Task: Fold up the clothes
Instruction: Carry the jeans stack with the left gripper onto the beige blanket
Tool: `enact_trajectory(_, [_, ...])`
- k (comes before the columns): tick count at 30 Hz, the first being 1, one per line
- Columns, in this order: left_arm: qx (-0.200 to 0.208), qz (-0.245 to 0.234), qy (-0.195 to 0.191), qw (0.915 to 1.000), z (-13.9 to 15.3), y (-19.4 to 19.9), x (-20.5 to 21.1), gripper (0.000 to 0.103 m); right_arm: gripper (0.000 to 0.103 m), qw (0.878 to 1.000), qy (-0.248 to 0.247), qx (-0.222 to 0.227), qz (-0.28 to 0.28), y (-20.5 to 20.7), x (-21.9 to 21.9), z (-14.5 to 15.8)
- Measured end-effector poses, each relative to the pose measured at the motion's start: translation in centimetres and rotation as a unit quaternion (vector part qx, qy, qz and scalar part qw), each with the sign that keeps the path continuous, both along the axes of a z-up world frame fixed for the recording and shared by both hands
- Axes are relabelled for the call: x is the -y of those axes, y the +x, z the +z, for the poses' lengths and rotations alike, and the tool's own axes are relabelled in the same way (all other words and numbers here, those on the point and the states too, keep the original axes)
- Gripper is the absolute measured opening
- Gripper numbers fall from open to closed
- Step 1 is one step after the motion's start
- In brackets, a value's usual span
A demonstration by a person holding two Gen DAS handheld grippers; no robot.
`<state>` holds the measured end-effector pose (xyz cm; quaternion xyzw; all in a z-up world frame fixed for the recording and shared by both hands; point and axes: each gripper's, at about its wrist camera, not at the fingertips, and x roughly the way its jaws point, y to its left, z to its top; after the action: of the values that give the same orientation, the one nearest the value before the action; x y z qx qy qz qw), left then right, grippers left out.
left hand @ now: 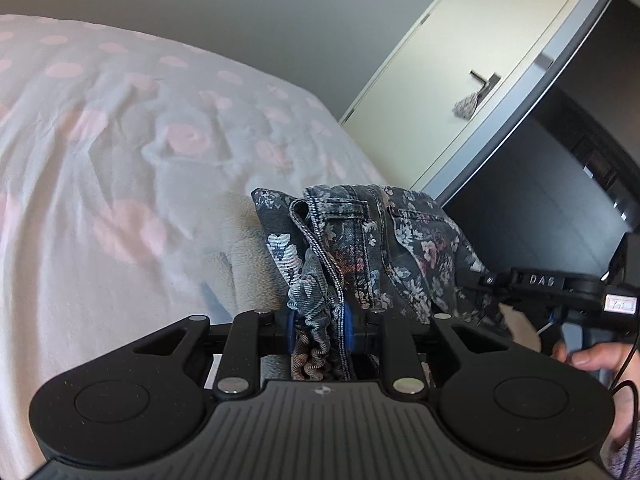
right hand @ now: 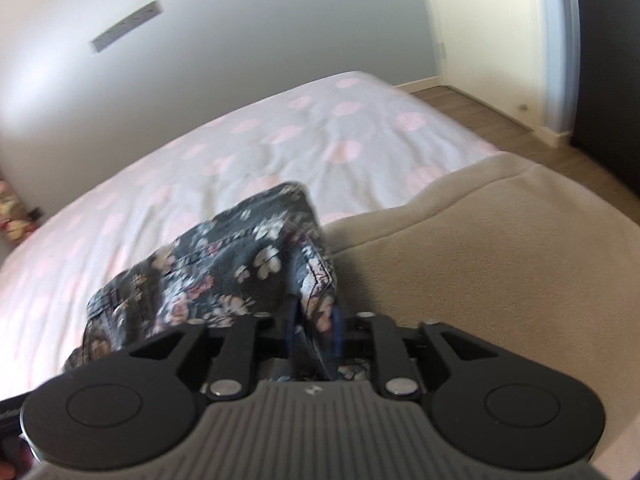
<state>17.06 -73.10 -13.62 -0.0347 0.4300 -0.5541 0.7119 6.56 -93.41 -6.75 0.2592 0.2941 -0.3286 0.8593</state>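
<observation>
A dark floral denim garment (left hand: 360, 240) lies bunched at the edge of the bed, on a beige fleece blanket (left hand: 244, 248). My left gripper (left hand: 320, 322) is shut on a gathered fold of it, with fabric packed between the blue pads (left hand: 347, 326). In the right wrist view the same garment (right hand: 224, 272) stretches off to the left. My right gripper (right hand: 316, 322) has one corner of it between its fingers, which stand a little apart; a slim gap shows at the left pad (right hand: 295, 322). The right gripper's black body (left hand: 552, 284) and a hand (left hand: 592, 356) show at the garment's far end.
The bed wears a white cover with pink dots (right hand: 304, 140). The beige blanket (right hand: 500, 260) covers its near right part. A cream door (left hand: 460, 80) and a dark cabinet front (left hand: 560, 200) stand beyond the bed. Wooden floor (right hand: 500, 120) runs along the far side.
</observation>
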Motion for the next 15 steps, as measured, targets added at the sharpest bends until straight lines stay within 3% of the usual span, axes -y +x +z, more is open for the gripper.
enact_trajectory(4, [0.014,-0.018,0.016,0.9996,1.6,0.9,-0.5,0.024,0.033,0.999,-0.026,-0.008,-0.033,-0.8,-0.8,1.3])
enact_trajectory(10, [0.103,-0.028,0.000,0.9943,6.1,-0.2,-1.9,0.024,0.029,0.998,-0.062,0.000,0.010,-1.1,-3.8,3.7])
enact_trajectory(15, [0.148,-0.061,-0.001,0.9871,6.7,-2.9,0.0,0.024,0.022,0.997,-0.075,-0.008,0.018,0.6,-6.0,2.6])
